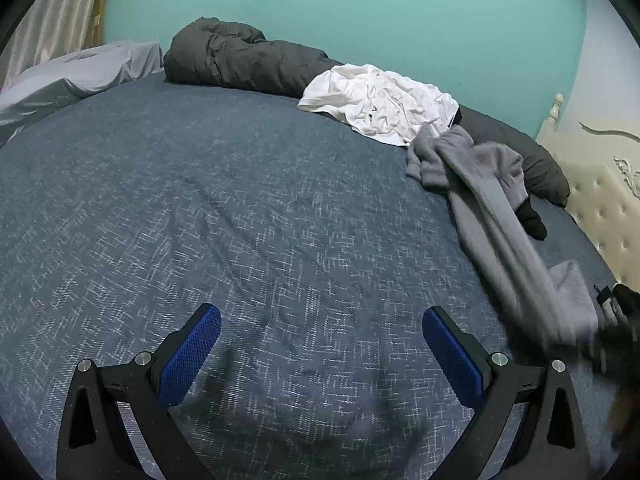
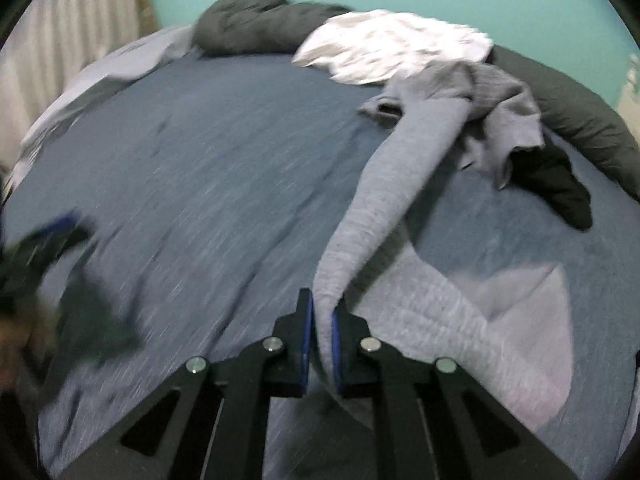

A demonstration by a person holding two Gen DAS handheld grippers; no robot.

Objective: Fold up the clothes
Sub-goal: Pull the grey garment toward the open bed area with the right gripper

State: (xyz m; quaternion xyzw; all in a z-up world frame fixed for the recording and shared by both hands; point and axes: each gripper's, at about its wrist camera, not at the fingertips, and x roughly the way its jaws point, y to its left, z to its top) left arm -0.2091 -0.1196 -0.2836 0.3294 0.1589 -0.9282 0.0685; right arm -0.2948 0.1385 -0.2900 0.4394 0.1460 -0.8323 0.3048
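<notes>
Right tongs (image 2: 321, 332): jaws pinched nearly together on a bunched end of the grey garment (image 2: 384, 184), seen at lower centre of the right wrist view. The cloth is drawn into a taut rope running up toward the upper right of the frame, where the rest lies crumpled. A flatter grey panel is spread at lower right. Left tongs (image 1: 320, 356): jaws spread wide, nothing between them, held over bare blue bedspread (image 1: 200, 200) at lower centre of the left wrist view. White garment (image 1: 380, 100) noted rumpled in upper centre, against a dark grey duvet (image 1: 240, 60) along the wall. A small black item (image 1: 532, 220) is partly tucked under the grey garment at right. No folded piece or neat stack is seen in either view. Judged: the grey garment is in hand but unfolded; the white and black pieces are also left to fold.
</notes>
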